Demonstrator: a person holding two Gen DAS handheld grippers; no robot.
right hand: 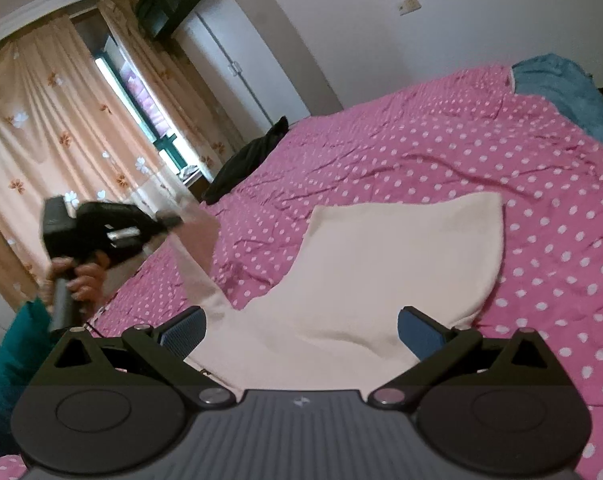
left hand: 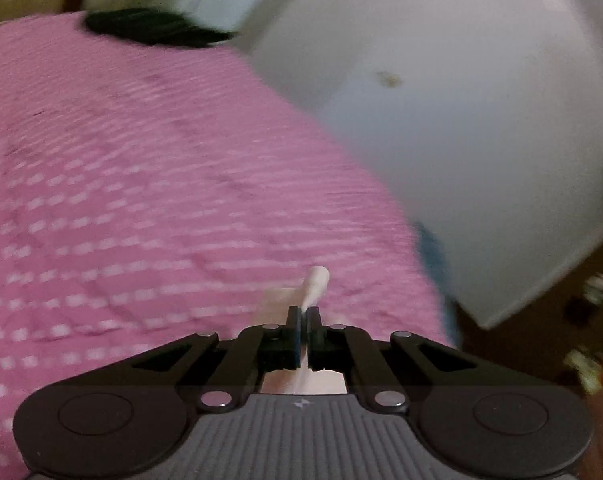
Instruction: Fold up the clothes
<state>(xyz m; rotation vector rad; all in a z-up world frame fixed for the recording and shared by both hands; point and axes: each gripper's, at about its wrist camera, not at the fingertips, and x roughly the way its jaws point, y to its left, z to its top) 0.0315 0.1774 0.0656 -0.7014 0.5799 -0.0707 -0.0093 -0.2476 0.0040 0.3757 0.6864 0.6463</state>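
Cream cloth (right hand: 365,280) spreads only in right view; left tool (left hand: 304,322) pinches it, right tool (right hand: 301,330) wide.

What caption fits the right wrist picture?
Left tool lifts a corner of the cream cloth off the pink dotted bedspread.

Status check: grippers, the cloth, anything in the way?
Left hand-held gripper shut on cream cloth, corner lifted. Right hand-held gripper open over its near edge. Black garment far off, clear.
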